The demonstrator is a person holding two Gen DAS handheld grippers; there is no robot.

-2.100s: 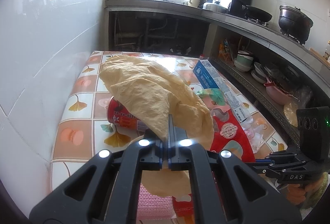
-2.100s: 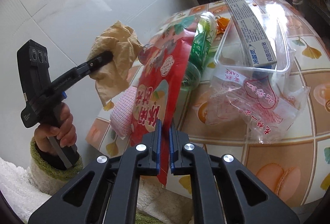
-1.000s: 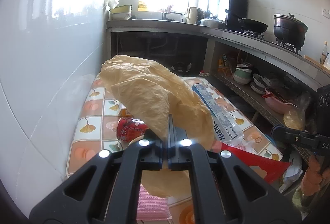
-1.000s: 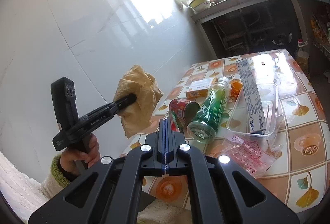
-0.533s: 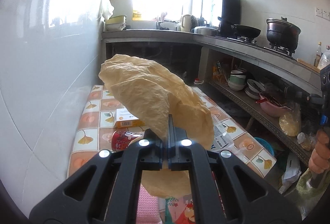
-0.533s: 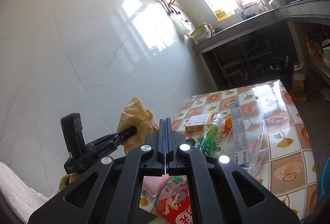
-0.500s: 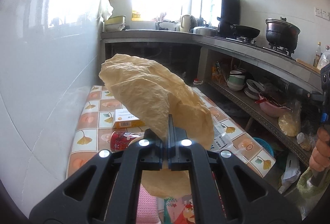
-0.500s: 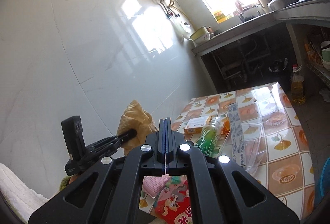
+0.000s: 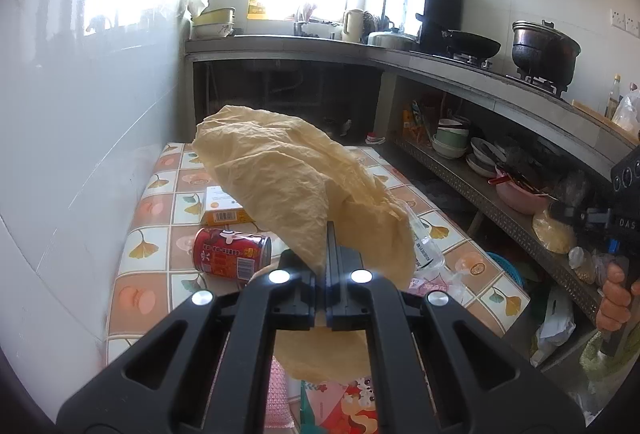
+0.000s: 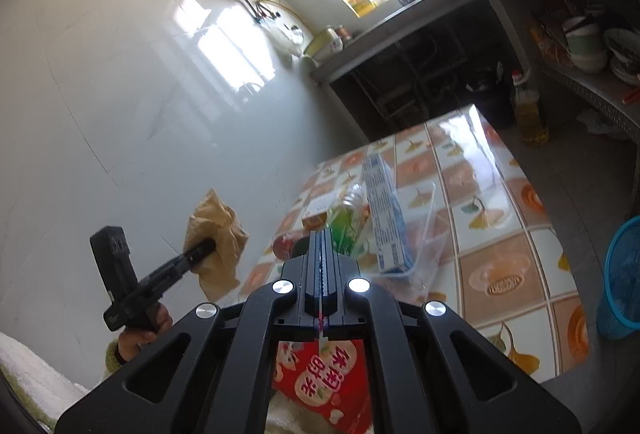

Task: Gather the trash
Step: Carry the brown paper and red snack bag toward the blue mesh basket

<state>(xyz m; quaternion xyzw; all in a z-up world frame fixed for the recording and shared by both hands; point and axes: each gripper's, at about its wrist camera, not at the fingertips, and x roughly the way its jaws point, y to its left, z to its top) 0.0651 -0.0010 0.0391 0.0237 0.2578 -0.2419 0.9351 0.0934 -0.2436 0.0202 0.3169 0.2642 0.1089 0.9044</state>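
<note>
The left gripper (image 9: 326, 254) is pinched on the edge of a crumpled tan paper bag (image 9: 296, 186), which hangs in the air above the near end of the tiled tabletop (image 9: 160, 194) with its orange-and-ginkgo pattern, close to the white wall. The right gripper (image 10: 322, 254) has its jaws pressed together on a thin edge of a red printed snack packet (image 10: 320, 374), which dangles below it over the near edge of the tabletop.

Both grips take only a sliver of limp material. The tan bag is held at one fold, and its bulk billows forward of the fingers; a quick swing could likely tear the fold or let it slide out. The red packet hangs from what looks like a corner seam, so it may twist or slip free, most likely onto the floor and not the table.

More trash lies on the tabletop: a red drink can (image 9: 230, 254) on its side by the wall edge, a small orange box (image 9: 224, 206) beyond it, a green plastic bottle (image 10: 348, 222), and a blue-and-white carton (image 10: 384, 218) resting in a clear plastic tray (image 10: 428, 222). The can could roll if brushed by the hanging bag. A blue mesh bin (image 10: 622, 274) stands on the floor past the right edge; carrying both pieces there means crossing the clutter.
</note>
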